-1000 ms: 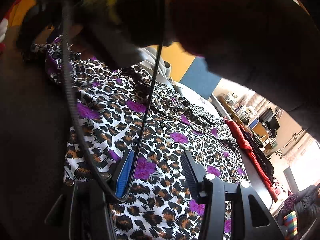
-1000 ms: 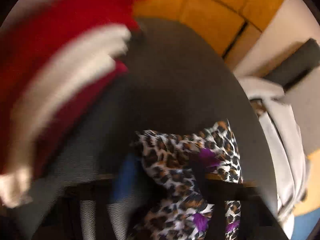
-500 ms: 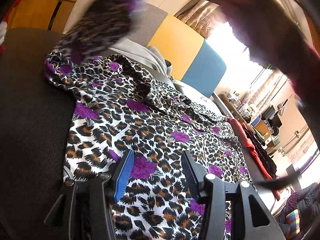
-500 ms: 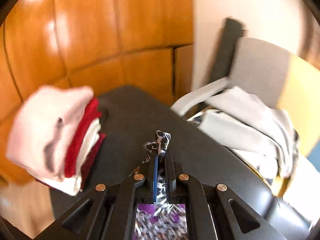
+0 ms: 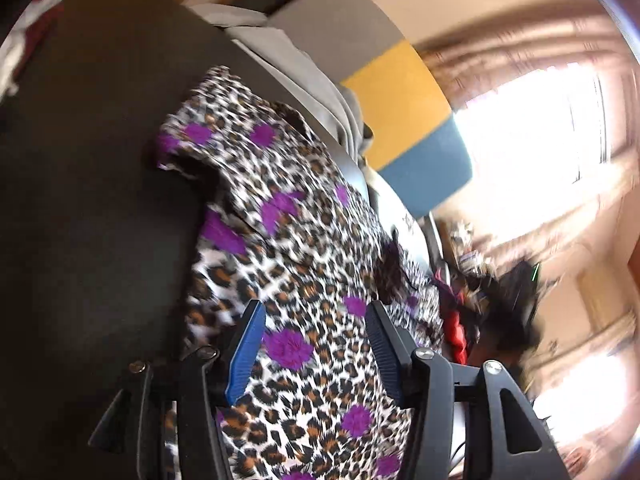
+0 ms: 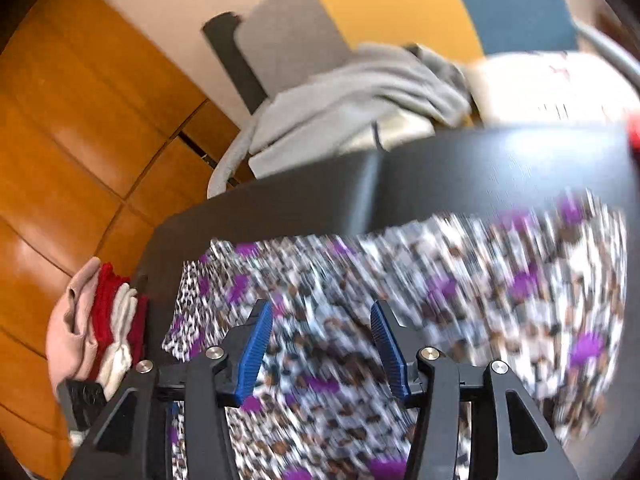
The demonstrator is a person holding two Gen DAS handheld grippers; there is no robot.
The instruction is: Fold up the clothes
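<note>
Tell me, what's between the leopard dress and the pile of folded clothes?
Only bare dark table separates the leopard dress from the folded pile, seen in the right wrist view.

Room's pretty cozy looking: a dark, matte worktop (image 6: 460, 168) takes up most of both views, and right behind it there's a padded panel in blocks of grey (image 6: 288, 36), yellow (image 5: 404, 100) and blue (image 5: 428, 168), looks like a seat back or headboard. A pale grey garment (image 6: 352, 96) is draped over the chair or frame in front of it. The wall off to one side is glossy orange wood paneling (image 6: 80, 120) with dark seams, next to a plain cream wall (image 6: 168, 4). A blown-out bright window (image 5: 532, 128) floods light in, curtains around it too blurry to make out.
</note>
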